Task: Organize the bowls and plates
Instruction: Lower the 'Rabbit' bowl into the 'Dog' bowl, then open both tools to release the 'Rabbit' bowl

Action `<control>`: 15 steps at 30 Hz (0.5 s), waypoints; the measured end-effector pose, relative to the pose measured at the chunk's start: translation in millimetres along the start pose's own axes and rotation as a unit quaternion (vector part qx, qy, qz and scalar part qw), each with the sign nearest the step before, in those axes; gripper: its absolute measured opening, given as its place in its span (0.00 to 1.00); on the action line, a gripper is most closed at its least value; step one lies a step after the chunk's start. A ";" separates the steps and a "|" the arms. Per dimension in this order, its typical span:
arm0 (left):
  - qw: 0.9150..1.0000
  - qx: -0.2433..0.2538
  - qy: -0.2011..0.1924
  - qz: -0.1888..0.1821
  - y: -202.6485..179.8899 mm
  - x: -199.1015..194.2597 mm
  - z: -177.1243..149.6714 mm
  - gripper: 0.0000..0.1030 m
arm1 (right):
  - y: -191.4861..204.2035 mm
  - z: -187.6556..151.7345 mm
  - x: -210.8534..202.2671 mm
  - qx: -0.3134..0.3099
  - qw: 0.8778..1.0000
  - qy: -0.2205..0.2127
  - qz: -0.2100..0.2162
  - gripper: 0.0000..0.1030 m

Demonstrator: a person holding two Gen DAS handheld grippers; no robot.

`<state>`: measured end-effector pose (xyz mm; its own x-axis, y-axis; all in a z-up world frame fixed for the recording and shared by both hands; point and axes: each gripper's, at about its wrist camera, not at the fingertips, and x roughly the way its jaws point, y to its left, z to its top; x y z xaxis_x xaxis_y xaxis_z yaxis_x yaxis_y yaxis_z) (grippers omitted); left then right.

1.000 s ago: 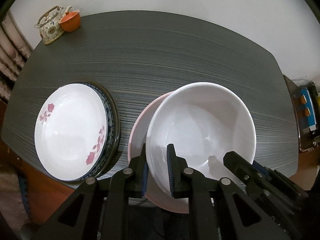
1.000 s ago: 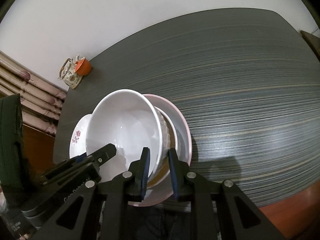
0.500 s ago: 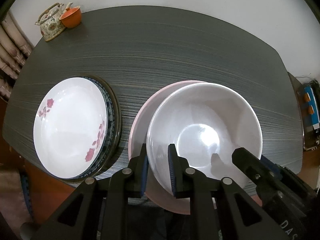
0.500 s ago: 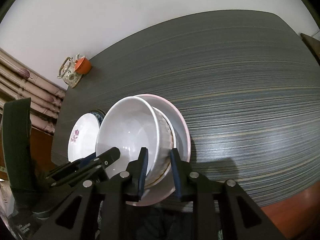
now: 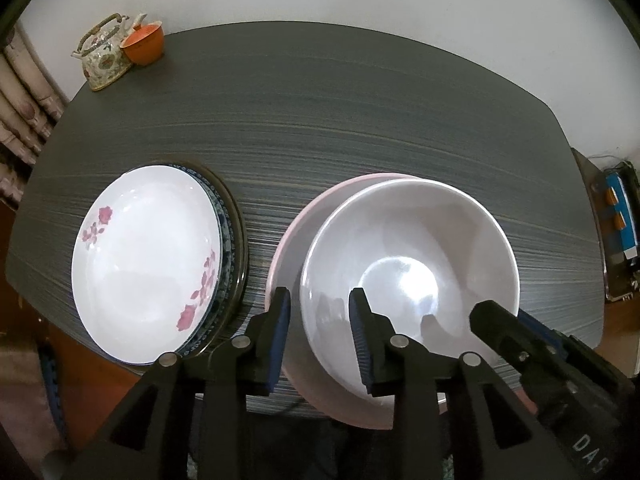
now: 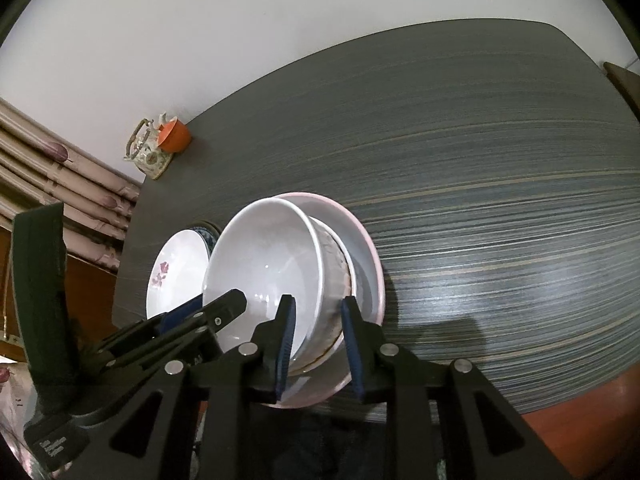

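A plain white bowl sits level, nested on a brown-trimmed bowl inside a wide pink bowl near the table's front edge. My left gripper straddles the white bowl's near-left rim. Its jaws are opening, and both pads stand off the rim. My right gripper is shut on the bowl's right wall, one pad inside and one outside. To the left lies a white plate with pink flowers on a blue-patterned plate.
A flowered teapot and an orange cup stand at the far left corner of the dark striped table. Curtains hang beyond the left edge. A side surface with a blue object lies off the right edge.
The white bowl has gone from tilted to level, down into the stack on the pink bowl. My left gripper's jaws have widened off its rim. The right gripper has kept its grip.
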<state>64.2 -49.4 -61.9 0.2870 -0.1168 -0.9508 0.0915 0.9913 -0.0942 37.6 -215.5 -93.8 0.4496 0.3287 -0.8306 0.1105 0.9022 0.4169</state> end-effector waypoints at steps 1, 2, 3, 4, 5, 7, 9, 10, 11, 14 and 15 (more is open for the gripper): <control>1.000 0.000 -0.001 -0.002 1.0 -1.2 -0.2 0.29 | -0.8 -0.1 -1.7 0.000 1.000 -0.002 0.002 0.25; 1.000 0.001 -0.003 -0.005 1.7 -2.9 -0.3 0.29 | -1.5 0.0 -3.7 0.000 1.000 -0.003 0.003 0.25; 1.000 0.003 -0.006 -0.006 2.0 -4.4 -0.6 0.29 | -3.1 0.6 -6.6 0.000 1.000 -0.004 0.005 0.25; 1.000 0.005 -0.008 -0.008 3.0 -6.0 -0.8 0.31 | -4.2 1.9 -8.4 0.002 1.000 -0.007 0.008 0.25; 1.000 0.006 -0.011 -0.011 4.4 -7.9 -0.7 0.32 | -5.9 2.7 -11.8 0.005 1.000 -0.011 0.010 0.25; 1.000 0.010 -0.018 -0.015 4.7 -12.0 -1.6 0.38 | -9.7 3.8 -16.5 0.007 1.000 -0.017 0.007 0.25; 1.000 0.011 -0.023 -0.017 4.9 -16.4 -2.4 0.39 | -14.1 4.0 -20.8 0.014 1.000 -0.022 0.007 0.26; 0.999 0.011 -0.024 -0.020 5.3 -17.9 -2.3 0.39 | -14.6 4.0 -21.6 0.014 1.000 -0.023 0.006 0.26; 0.999 0.010 -0.025 -0.024 5.2 -20.2 -2.0 0.39 | -15.9 3.7 -22.7 0.015 1.000 -0.024 0.004 0.26; 0.999 0.009 -0.030 -0.028 7.1 -26.2 -2.2 0.41 | -17.1 3.0 -24.8 0.017 1.000 -0.024 0.002 0.26; 0.999 0.007 -0.033 -0.033 9.0 -29.6 -1.9 0.44 | -17.2 2.6 -26.0 0.015 1.000 -0.024 -0.003 0.26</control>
<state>54.7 -36.9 -35.2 0.3430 -0.1857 -0.9208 0.1260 0.9805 -0.1508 26.3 -240.3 -78.4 0.4906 0.3087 -0.8148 0.1396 0.8952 0.4232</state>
